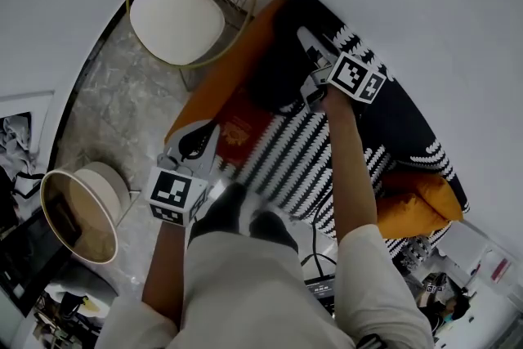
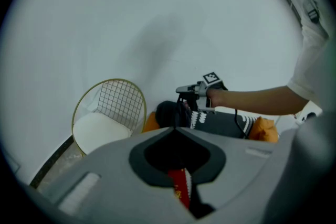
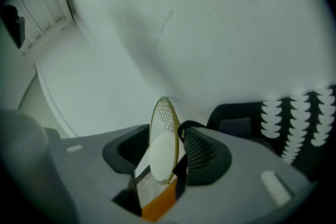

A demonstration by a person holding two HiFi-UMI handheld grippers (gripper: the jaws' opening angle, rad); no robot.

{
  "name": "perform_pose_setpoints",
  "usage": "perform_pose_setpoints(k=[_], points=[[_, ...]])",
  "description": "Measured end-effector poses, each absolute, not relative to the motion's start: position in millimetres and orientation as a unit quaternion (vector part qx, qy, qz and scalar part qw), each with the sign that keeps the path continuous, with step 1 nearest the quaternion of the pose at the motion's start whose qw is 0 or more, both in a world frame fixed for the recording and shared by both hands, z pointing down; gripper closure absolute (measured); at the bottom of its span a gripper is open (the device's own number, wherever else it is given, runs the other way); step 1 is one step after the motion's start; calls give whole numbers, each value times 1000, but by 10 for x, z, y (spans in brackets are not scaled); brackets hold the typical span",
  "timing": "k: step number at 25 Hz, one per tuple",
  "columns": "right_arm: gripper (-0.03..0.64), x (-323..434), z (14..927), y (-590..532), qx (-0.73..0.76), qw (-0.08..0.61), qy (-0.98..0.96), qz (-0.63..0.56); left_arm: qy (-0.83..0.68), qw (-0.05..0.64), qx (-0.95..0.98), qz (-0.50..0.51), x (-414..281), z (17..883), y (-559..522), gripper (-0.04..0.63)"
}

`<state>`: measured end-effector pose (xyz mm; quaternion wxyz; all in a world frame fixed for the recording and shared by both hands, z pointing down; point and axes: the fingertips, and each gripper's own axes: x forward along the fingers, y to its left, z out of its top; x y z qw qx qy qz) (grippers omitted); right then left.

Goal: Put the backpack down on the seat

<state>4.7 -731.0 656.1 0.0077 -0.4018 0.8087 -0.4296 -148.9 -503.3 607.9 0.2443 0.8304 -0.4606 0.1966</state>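
The black backpack (image 1: 280, 61) lies on the orange seat (image 1: 214, 82), at the upper end of a black-and-white patterned blanket (image 1: 288, 159). My right gripper (image 1: 311, 91) is at the backpack's right side. Its jaws stand apart in the right gripper view (image 3: 165, 152). A thin black strap (image 3: 185, 126) loops past the right jaw's pad, with nothing pressed between the pads. The backpack's dark body (image 3: 236, 122) shows just beyond. My left gripper (image 1: 208, 133) hovers over the seat's front edge, jaws shut with nothing in them (image 2: 175, 131). It looks toward the backpack (image 2: 167, 113).
A gold wire chair (image 1: 192, 8) with a white cushion stands left of the seat by the wall. A red flat item (image 1: 241, 127) lies on the seat beside the blanket. An orange cushion (image 1: 421, 200) sits at the seat's right end. A round side table (image 1: 78, 212) stands on the marble floor.
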Motion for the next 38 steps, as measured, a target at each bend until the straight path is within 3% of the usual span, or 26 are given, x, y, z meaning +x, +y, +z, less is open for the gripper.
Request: perform_pose_setpoints(k=[9,24,38], points=[[347,232,6655,-7095,-423,12,801,-424,-453,249,832,203,-1515,6196,-4983,594],[356,693,6595,-6566,-440,-5,794,-420,-435,232,843,214,-1354,6170,-4886,594],[379,1299,6016,-5402,-486,-69,807,-328,-437,202,847,225,-1118,5925,-4457,594]])
